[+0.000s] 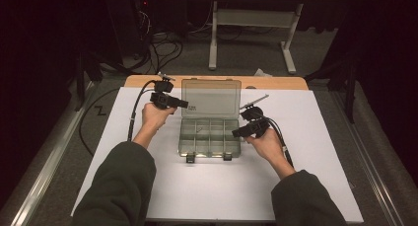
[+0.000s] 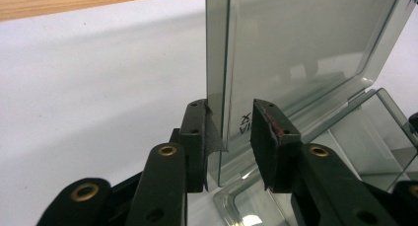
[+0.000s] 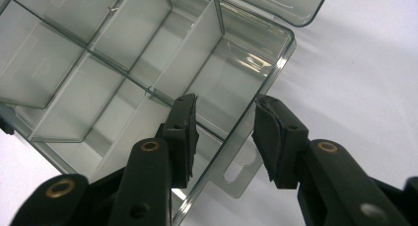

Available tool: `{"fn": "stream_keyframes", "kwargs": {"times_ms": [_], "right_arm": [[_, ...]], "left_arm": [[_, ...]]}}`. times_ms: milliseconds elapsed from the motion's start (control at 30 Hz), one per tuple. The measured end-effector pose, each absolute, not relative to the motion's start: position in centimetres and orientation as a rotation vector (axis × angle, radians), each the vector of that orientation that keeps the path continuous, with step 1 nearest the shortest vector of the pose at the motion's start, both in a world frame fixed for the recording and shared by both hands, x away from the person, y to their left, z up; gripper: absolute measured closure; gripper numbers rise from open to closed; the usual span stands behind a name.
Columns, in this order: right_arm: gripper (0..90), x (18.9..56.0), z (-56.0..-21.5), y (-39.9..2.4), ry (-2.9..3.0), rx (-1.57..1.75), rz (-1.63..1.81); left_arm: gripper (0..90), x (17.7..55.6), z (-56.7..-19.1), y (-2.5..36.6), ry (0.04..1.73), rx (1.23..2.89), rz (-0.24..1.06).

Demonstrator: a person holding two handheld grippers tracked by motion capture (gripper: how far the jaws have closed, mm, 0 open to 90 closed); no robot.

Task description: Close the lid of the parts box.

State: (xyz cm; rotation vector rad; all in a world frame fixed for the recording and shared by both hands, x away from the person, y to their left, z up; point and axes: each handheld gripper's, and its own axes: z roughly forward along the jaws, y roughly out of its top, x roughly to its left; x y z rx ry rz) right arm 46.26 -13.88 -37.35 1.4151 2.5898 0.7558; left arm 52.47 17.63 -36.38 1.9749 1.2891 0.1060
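A clear, smoke-tinted plastic organiser box [image 1: 210,135] with a grid of small compartments sits in the middle of a white sheet [image 1: 305,186] that covers the wooden table [image 1: 148,80]. Its hinged transparent lid [image 1: 211,98] stands raised at the far side of the tray.

The left gripper [image 1: 170,101] is at the lid's left edge. In the left gripper view the lid [image 2: 296,53] stands upright between the two black jaws: the left pad lies against the lid's edge, its grey facing touching the plastic, while the right pad stands just beside the lid's inner face with a narrow gap visible. The jaws are at a moderate, narrowed spread, and it is hard to tell whether both pads press on the lid. Some black lettering on the lid shows just between the jaws.

The right gripper [image 1: 249,130] hovers at the tray's right side. In the right gripper view the box [image 3: 113,63] lies below and to the left; its right wall and a flat tab with a slot [image 3: 239,169] sit in the gap between the jaws. The jaws stand partly apart, neither pad touching the plastic. The left jaw hangs over an end compartment, the right jaw over the white sheet [image 3: 365,63] outside the box.
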Motion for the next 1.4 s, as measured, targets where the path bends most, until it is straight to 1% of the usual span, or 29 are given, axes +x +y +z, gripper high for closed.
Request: {"fn": "stream_keyframes", "kwargs": {"times_ms": [333,900,1400], "right_arm": [[62.7,46.2,-37.4,-13.9,2.588,1.418,0.760],[62.7,46.2,-37.4,-13.8,2.581,1.422,0.758],[62.7,46.2,-37.3,-13.8,2.584,1.415,0.753]], "left_arm": [[68.2,51.3,-35.9,17.4,1.223,2.035,0.169],[68.2,49.1,-35.3,17.2,1.137,2.075,0.255],[68.3,48.0,-35.3,17.2,1.114,2.092,0.270]]}}
